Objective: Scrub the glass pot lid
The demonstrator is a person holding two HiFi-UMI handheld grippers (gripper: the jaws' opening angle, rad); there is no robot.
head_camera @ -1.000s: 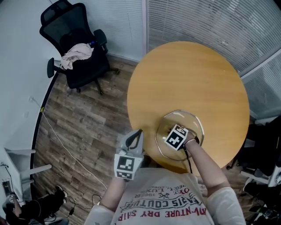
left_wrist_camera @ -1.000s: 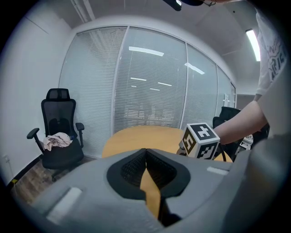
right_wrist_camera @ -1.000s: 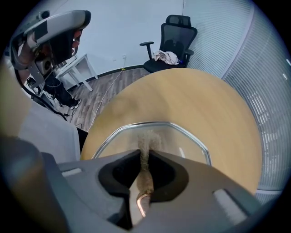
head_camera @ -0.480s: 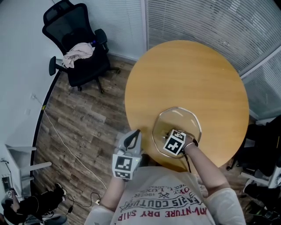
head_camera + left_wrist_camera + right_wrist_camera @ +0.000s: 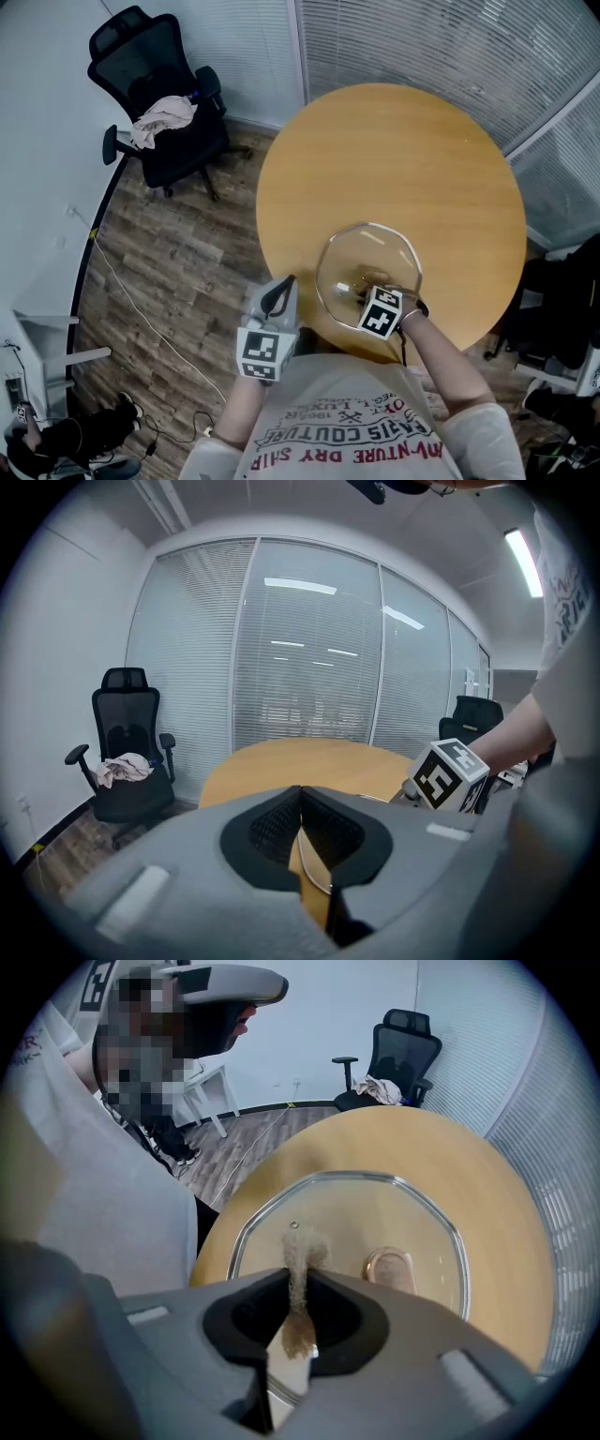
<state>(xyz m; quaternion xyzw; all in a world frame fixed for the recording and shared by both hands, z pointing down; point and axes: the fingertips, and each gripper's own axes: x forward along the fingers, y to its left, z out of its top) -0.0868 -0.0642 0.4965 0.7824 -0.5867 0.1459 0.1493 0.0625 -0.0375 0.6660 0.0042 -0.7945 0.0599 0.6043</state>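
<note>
– Grey left gripper point(image 5: 300, 794): status?
– Jaws are closed together and hold no object. In the head view it hangs off the near-left edge of the table, over the wood-plank floor point(image 5: 178, 272), apart from the lid. Its position matches the earlier frames.

– Right gripper point(image 5: 298, 1283)?
– Jaws are clamped on a tan fibrous scrub pad point(image 5: 302, 1246). A tuft of the pad projects past the fingertips, over the glass. Contact with the glass cannot be confirmed.

– Location of the glass pot lid point(image 5: 367, 267)?
– It lies flat on the round wooden table point(image 5: 394, 150), in the near part of the top, close to the person. It is clear glass with a metal rim. A small vent hole point(image 5: 293, 1225) sits just beyond the pad, and the knob point(image 5: 391, 1269) is to the right of the pad.

– Change since one second ago?
– The marker cube point(image 5: 382, 312) on the right gripper stood over the middle of the lid. It now sits over the lid's near rim, so that gripper has drawn back toward the person. The camera also moved, so it cannot be told whether the lid itself shifted on the table.

– Background?
– A black office chair point(image 5: 155, 89) stands far left on the floor, with a pale cloth point(image 5: 164, 120) on its seat. Closed blinds point(image 5: 422, 37) run behind the table.
</note>
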